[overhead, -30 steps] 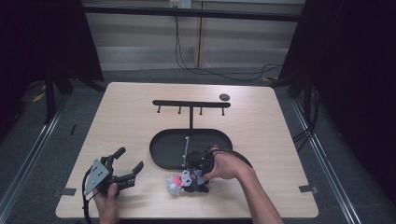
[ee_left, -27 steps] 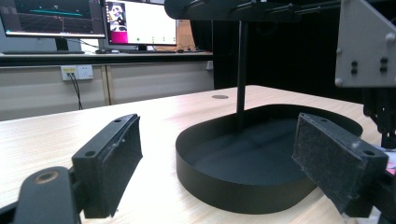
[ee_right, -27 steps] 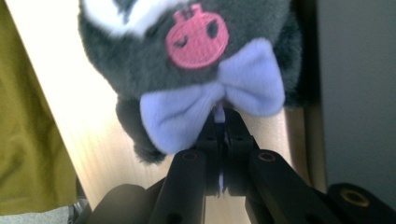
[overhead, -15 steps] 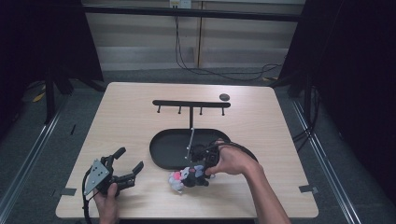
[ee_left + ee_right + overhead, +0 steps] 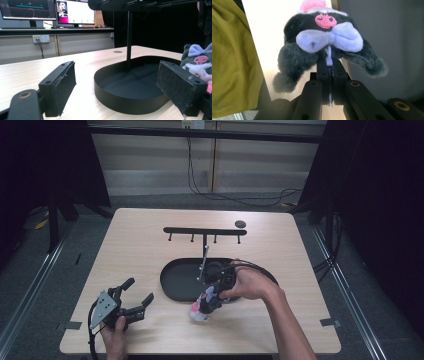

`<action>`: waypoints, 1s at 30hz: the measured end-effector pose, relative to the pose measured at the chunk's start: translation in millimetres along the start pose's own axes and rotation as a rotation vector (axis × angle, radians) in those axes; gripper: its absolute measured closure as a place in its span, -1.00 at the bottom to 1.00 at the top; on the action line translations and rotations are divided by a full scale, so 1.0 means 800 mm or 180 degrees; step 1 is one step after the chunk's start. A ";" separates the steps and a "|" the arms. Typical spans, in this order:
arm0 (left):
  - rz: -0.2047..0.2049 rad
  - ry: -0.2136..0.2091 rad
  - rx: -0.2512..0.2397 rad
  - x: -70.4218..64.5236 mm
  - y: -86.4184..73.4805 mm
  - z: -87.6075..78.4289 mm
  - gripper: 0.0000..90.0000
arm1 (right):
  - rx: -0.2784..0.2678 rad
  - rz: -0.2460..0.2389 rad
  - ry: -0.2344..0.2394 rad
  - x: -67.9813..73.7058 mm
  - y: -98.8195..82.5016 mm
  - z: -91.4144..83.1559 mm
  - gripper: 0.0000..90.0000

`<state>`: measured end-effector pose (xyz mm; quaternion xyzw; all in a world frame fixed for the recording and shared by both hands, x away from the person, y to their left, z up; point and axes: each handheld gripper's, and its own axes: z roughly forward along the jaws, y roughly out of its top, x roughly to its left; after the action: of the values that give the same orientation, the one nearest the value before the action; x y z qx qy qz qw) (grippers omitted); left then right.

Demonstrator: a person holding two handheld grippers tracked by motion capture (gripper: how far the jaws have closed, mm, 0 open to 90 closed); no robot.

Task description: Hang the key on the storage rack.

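Right gripper [image 5: 329, 67] had clamped the plush toy's [image 5: 324, 37] loop, just off the tray [image 5: 175, 287]; left gripper [image 5: 131, 303] sat open. Next, probably, a hook [image 5: 215, 240] on the rack.

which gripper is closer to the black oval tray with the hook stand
Right. The right gripper, shut on a small black plush toy, sits at the front rim of the black oval tray; the left gripper hangs open farther off to its left.
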<state>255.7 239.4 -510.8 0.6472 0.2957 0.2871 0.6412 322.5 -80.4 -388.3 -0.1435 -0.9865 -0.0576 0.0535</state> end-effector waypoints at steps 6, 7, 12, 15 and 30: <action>0.0000 0.0000 0.0000 0.000 0.000 0.000 -0.66 | -0.0060 -0.0069 0.0043 0.001 0.006 -0.004 0.94; -0.0001 0.0000 0.0001 0.000 0.000 0.000 -0.66 | -0.0033 -0.0058 0.0035 0.001 0.008 -0.005 0.94; -0.0003 0.0000 0.0001 0.000 0.000 0.000 -0.66 | -0.0002 -0.0106 0.0045 -0.001 0.017 -0.017 0.94; -0.0002 0.0000 0.0001 0.000 0.000 0.000 -0.66 | 0.0005 -0.0125 0.0017 -0.001 0.020 -0.022 0.94; -0.0004 0.0003 -0.0007 0.000 0.000 0.000 -0.66 | 0.0178 -0.0230 0.0012 -0.017 0.049 -0.046 0.94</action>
<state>255.7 239.2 -510.9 0.6462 0.2961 0.2873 0.6420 350.1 -51.4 -349.5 -0.1061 -0.9922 -0.0323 0.0573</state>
